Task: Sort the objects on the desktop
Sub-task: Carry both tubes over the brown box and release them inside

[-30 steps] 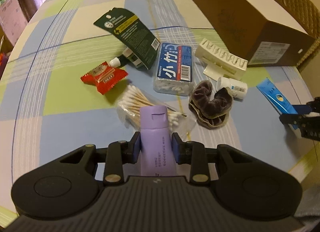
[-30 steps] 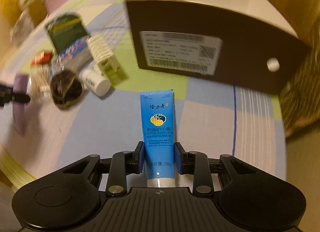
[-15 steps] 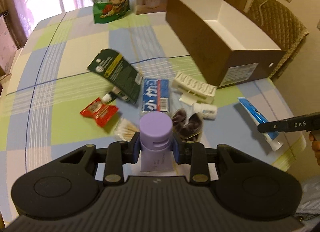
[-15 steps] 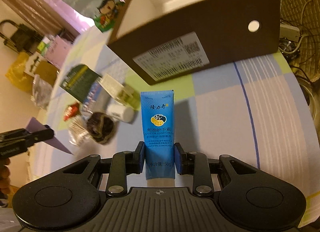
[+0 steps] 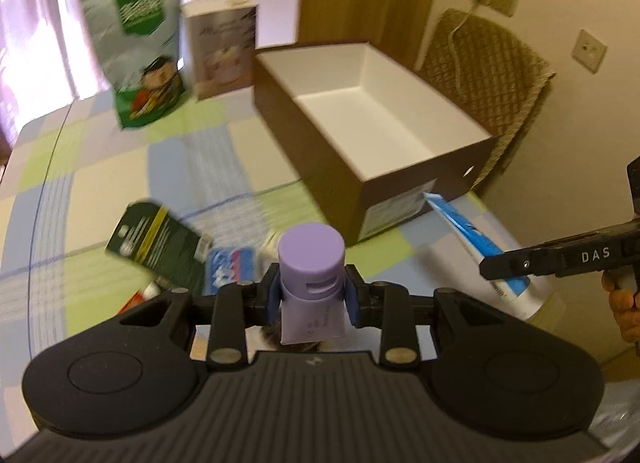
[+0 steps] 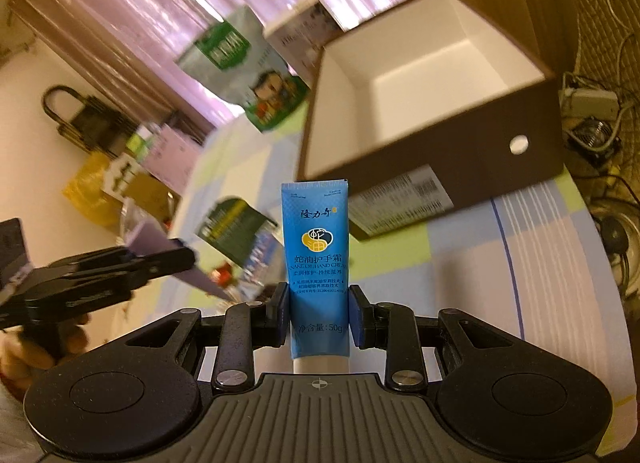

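Observation:
My left gripper point(image 5: 312, 299) is shut on a purple tube point(image 5: 311, 283), cap forward, held well above the table. My right gripper point(image 6: 319, 319) is shut on a blue hand cream tube point(image 6: 317, 247), crimped end forward, also lifted. An open brown cardboard box point(image 5: 380, 111) with a white, empty inside stands ahead of both; it also shows in the right wrist view point(image 6: 432, 75). In the left wrist view the right gripper point(image 5: 560, 263) and the blue tube point(image 5: 468, 231) appear at the right. In the right wrist view the left gripper point(image 6: 100, 275) shows at the left.
On the checked tablecloth point(image 5: 100, 167) below lie a dark green packet point(image 5: 160, 243), a blue-white pack point(image 5: 232, 267) and a red wrapper point(image 5: 132, 303). A green snack bag point(image 5: 136, 51) and a white carton point(image 5: 222, 47) stand at the back. A wicker chair point(image 5: 492, 63) is behind the box.
Both grippers have risen and tilted up with their tubes. The box's open inside has come into view and the table clutter has dropped low in the views.

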Motion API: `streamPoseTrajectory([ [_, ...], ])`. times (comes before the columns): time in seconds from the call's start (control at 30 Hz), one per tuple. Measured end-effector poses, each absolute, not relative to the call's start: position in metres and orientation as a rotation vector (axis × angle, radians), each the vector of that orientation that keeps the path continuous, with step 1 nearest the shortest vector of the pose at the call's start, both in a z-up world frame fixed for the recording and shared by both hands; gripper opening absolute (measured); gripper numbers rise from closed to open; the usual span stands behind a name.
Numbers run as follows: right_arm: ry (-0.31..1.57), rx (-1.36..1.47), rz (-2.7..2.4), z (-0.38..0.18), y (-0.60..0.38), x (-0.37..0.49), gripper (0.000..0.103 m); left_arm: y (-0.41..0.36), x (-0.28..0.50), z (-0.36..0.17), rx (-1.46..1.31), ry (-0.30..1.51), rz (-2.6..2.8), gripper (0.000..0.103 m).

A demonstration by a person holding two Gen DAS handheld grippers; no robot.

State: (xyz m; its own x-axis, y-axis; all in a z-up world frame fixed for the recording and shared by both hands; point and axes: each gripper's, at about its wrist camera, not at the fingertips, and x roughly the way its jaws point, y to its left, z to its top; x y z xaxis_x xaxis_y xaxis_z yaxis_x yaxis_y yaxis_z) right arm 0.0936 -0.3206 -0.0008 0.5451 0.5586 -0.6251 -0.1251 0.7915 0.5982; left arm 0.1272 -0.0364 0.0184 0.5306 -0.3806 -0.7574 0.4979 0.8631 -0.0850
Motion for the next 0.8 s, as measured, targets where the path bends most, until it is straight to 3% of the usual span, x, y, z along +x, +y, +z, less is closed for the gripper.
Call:
streamPoseTrajectory([
  [0.8,0.718,0.428,0.395,0.065,-0.371,0.175,0.032,-0.136,0.176,0.080,0.183,0.657,-0.652,0.027],
])
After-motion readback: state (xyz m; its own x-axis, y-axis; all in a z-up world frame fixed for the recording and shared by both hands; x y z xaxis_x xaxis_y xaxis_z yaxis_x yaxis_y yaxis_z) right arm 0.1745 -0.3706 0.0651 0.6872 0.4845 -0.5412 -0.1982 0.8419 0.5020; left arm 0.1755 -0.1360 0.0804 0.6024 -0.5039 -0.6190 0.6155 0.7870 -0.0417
